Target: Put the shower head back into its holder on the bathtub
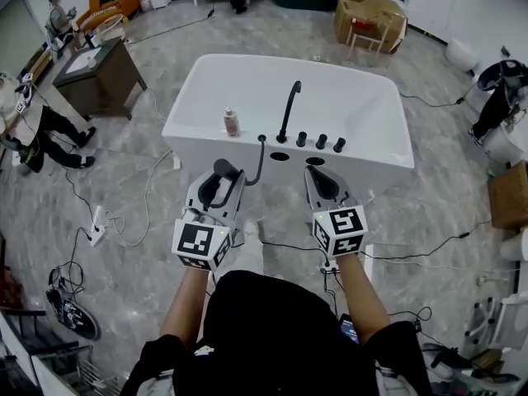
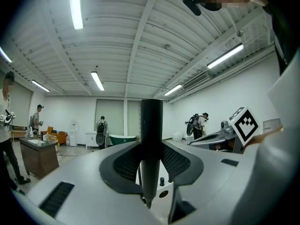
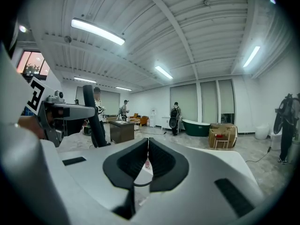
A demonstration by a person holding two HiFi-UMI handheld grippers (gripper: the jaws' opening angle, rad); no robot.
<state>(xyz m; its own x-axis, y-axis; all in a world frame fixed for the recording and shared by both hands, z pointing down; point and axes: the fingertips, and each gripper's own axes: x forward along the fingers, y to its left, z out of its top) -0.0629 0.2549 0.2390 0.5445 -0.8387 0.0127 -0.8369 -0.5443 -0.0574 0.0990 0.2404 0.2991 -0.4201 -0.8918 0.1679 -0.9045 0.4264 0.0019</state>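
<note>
Left gripper (image 1: 218, 181) is clamped on the slim black shower head (image 2: 151, 144), right gripper (image 1: 321, 181) has its jaws pinched together, empty, white bathtub (image 1: 363, 106) at 12 o'clock.

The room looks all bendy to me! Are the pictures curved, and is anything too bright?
Head view: the wide lens curves the room around the bathtub; the light is even. Left gripper view: the ceiling lights glare white, and the close shower head looms huge. Right gripper view: the beams curve, and the edges go dark.
</note>
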